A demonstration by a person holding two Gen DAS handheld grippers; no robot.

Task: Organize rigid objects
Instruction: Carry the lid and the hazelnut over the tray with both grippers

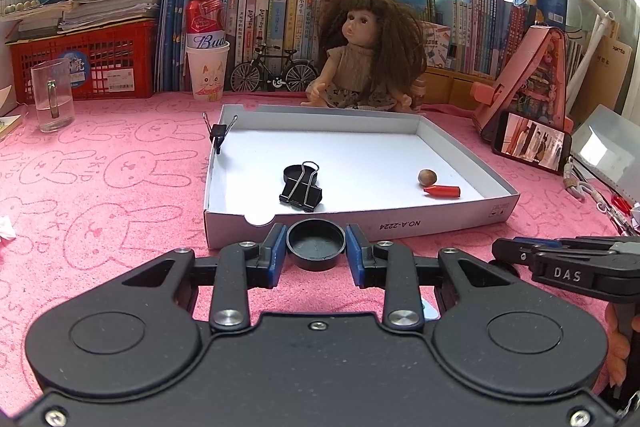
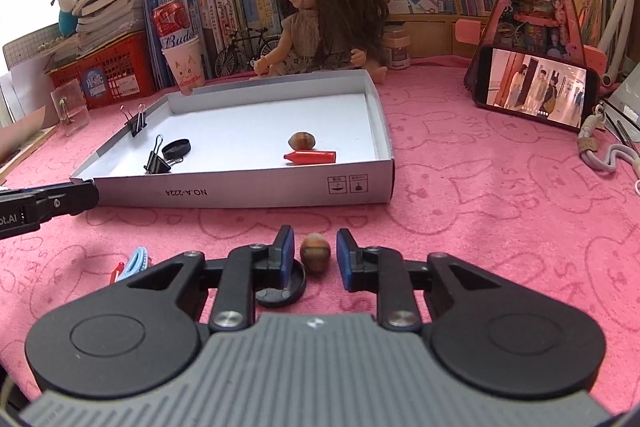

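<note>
Just short of the box (image 1: 224,227), the left gripper (image 1: 316,251) clasps a black cap (image 1: 316,242), both blue pads pressed to its rim, so the cap is likely next to go over the low front wall. On the white floor of the box already lie a binder clip (image 1: 301,189) leaning on a second cap (image 1: 295,172), a nut (image 1: 426,177) and a red crayon tip (image 1: 443,191) touching it, and a small clip (image 1: 218,133) pinched onto the left wall; that gathering suggests the box is the collecting place.

On the pink cloth nearer the person, the right gripper (image 2: 314,257) straddles another nut (image 2: 315,251). Gaps show on both sides, so its jaws are slack around the nut, not yet gripping. A third cap (image 2: 280,291) sits under its left finger, and hair clips (image 2: 134,263) wait to the left, still unsorted.
</note>
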